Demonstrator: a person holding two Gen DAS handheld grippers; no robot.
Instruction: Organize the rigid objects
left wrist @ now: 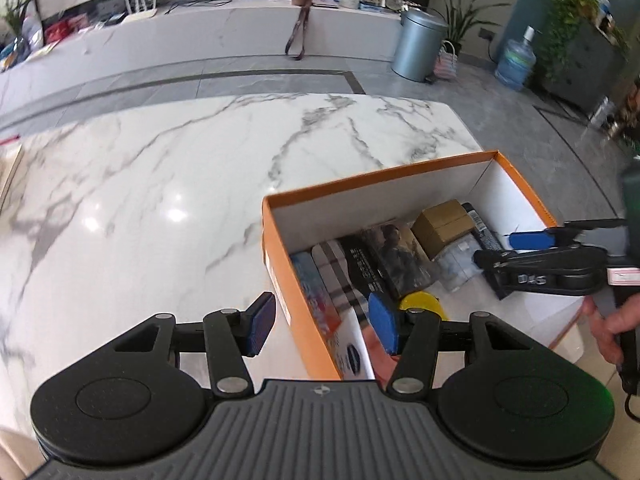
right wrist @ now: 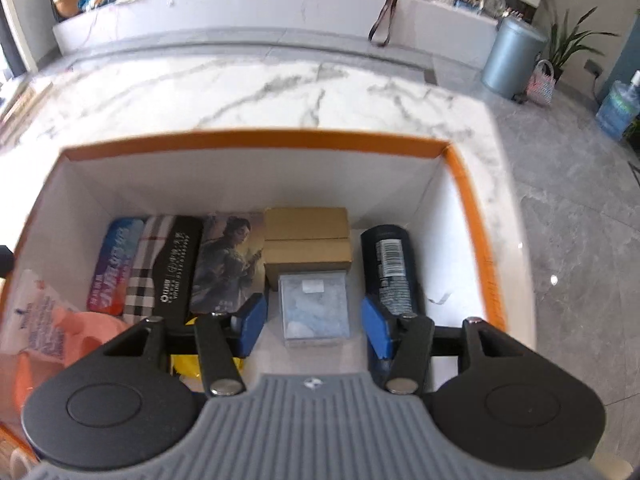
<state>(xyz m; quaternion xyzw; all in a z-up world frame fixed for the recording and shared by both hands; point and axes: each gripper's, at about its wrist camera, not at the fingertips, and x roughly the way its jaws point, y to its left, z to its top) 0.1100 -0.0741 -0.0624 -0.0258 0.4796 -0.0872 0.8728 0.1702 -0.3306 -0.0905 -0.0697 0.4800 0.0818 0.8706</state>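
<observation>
An orange box with white inside walls [left wrist: 280, 248] [right wrist: 256, 138] stands on the marble table. Inside lie several flat packs, a picture card [right wrist: 226, 260], a brown carton [right wrist: 306, 240], a clear plastic case [right wrist: 314, 308], a black bottle [right wrist: 390, 268] and a yellow item [left wrist: 420, 304]. My left gripper [left wrist: 322, 328] is open and empty, straddling the box's left wall. My right gripper [right wrist: 314, 330] is open and empty over the box, above the clear case; it also shows in the left wrist view [left wrist: 504, 248].
The marble table [left wrist: 160, 184] stretches left and behind the box. A pink and white bag [right wrist: 44, 320] lies in the box's left end. Beyond the table are a white counter [left wrist: 200, 40], a grey bin [left wrist: 420, 44] and a water jug [left wrist: 516, 62].
</observation>
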